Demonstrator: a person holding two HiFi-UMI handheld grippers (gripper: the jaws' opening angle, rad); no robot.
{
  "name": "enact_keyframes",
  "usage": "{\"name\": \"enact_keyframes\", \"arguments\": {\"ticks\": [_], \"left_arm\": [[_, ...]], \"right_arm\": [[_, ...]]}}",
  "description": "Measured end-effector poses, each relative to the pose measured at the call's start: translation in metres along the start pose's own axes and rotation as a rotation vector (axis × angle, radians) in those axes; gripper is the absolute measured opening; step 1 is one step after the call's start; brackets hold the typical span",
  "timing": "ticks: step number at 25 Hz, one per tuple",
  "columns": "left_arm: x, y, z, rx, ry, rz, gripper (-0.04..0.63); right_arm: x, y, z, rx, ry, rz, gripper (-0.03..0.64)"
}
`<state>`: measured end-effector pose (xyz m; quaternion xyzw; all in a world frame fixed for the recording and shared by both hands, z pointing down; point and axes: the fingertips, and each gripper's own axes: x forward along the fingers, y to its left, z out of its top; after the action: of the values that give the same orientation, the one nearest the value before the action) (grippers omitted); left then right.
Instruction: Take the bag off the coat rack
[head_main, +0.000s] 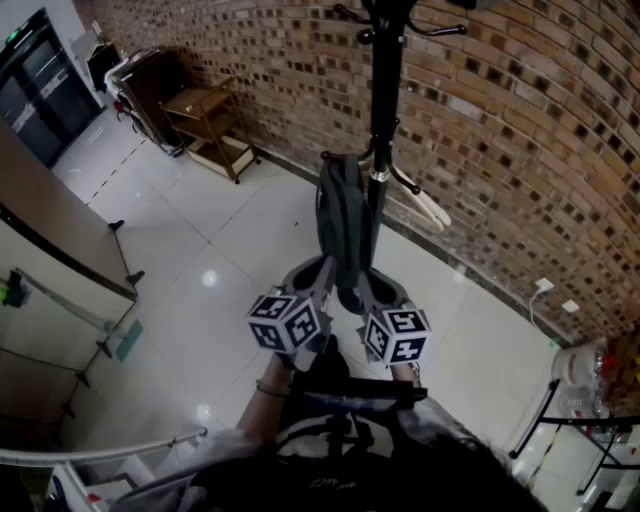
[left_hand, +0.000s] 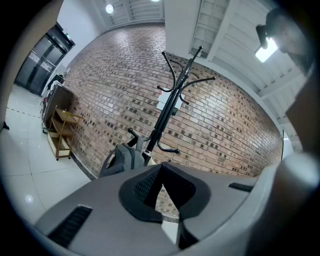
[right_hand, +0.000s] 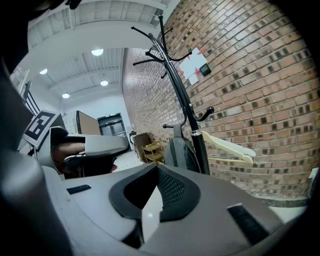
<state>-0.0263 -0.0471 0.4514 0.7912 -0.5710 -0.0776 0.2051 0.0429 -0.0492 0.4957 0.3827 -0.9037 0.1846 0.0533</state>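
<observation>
One room: glossy white tiled floor (head_main: 230, 260), bounded by a red-brown brick wall (head_main: 500, 150); a small wooden shelf trolley (head_main: 212, 125) stands against the wall, well apart from the rack.
Stand: black metal coat rack (head_main: 380, 100) (left_hand: 167, 110) (right_hand: 175, 85), upright, close to the wall.
Task item: dark grey fabric bag (head_main: 343, 225) (left_hand: 122, 159) (right_hand: 179, 150), hanging from a low hook, pressed against the pole.
Neighbour: pale wooden clothes hanger (head_main: 425, 208) on the pole's far side from the bag.
Left gripper (head_main: 318, 272) (left_hand: 162, 167): raised toward the bag's lower end, just beside it; jaws clenched tip to tip, nothing between them.
Right gripper (head_main: 368, 288) (right_hand: 157, 167): level with the left, close alongside, pointing at the rack; jaws likewise pressed together and empty.
Contact: from the head view, whether either gripper touches the bag cannot be told; both gripper views show it ahead of the jaws.
</observation>
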Motion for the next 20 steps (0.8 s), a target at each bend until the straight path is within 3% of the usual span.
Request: {"name": "enact_keyframes", "arguments": {"ticks": [11, 19, 20], "left_arm": [[0.064, 0.075, 0.047, 0.009, 0.034, -0.042, 0.008], [0.116, 0.093, 0.074, 0.103, 0.075, -0.158, 0.009], [0.123, 0.095, 0.074, 0.104, 0.093, -0.175, 0.034]], "right_arm": [[0.078, -0.019, 0.03, 0.003, -0.01, -0.064, 0.0], [0.12, -0.033, 0.052, 0.003, -0.038, -0.152, 0.0], [0.123, -0.033, 0.054, 0.003, -0.043, -0.16, 0.0]]}}
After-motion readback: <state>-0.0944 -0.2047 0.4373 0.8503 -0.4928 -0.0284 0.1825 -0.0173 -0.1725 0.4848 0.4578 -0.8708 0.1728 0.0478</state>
